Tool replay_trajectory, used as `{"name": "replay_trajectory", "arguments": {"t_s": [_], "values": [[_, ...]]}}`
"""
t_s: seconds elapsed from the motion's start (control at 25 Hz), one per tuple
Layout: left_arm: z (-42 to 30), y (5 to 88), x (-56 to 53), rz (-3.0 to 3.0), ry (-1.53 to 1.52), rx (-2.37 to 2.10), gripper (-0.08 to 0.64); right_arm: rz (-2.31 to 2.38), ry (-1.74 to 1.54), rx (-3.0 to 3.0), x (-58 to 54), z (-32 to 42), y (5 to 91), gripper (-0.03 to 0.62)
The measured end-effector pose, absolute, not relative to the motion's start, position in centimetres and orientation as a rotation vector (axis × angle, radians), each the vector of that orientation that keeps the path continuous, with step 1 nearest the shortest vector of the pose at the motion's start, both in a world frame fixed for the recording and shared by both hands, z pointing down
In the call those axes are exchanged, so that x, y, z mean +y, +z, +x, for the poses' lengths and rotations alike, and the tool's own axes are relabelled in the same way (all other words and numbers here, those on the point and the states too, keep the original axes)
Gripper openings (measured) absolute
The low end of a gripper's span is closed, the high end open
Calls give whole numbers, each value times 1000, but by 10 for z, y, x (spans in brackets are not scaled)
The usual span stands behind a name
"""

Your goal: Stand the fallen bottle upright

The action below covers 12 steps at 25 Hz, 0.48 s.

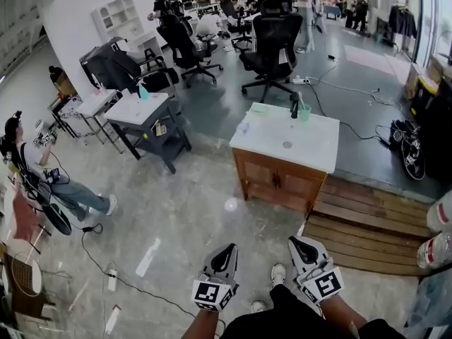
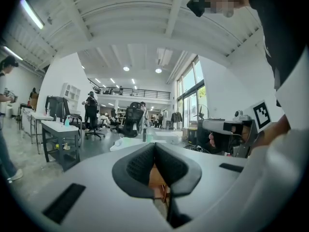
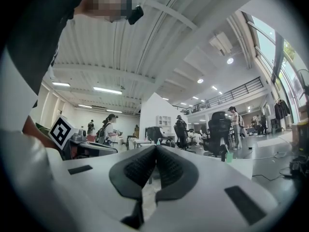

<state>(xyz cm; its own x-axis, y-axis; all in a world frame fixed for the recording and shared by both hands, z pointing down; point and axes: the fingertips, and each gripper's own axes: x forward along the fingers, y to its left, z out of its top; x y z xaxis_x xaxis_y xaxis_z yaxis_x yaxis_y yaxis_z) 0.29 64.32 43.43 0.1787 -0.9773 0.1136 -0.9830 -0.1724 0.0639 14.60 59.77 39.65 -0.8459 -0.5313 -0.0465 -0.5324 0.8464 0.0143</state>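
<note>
A wooden cabinet with a white top (image 1: pixel 311 154) stands ahead of me. A small clear bottle (image 1: pixel 244 127) seems to lie on its side near the top's left edge. A dark upright bottle (image 1: pixel 294 107) and a green cup (image 1: pixel 304 111) stand at the far edge. My left gripper (image 1: pixel 227 246) and right gripper (image 1: pixel 297 241) are held low in front of me, well short of the cabinet, both shut and empty. The left gripper view shows its jaws (image 2: pixel 154 146) pressed together; the right gripper view shows the same (image 3: pixel 156 149), with the dark bottle (image 3: pixel 222 153) far off.
A wooden platform (image 1: pixel 367 235) lies right of the cabinet. A white ball (image 1: pixel 232 204) rests on the floor before it. A grey table (image 1: pixel 141 115) and office chairs (image 1: pixel 272 44) stand behind. A cable (image 1: pixel 106 267) trails across the floor; a person (image 1: pixel 42 171) sits at left.
</note>
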Motion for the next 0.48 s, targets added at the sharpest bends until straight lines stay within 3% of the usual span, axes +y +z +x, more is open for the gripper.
{"name": "replay_trajectory", "arguments": {"t_s": [0.24, 0.4, 0.48], "values": [[-11, 433, 570, 2266, 73, -1975, 31, -835, 45, 2986, 532, 142, 394, 15], [-19, 430, 519, 2257, 63, -1993, 197, -831, 38, 2983, 485, 138, 394, 15], [-22, 429, 497, 2242, 58, -2006, 237, -826, 32, 2980, 463, 136, 394, 16]]}}
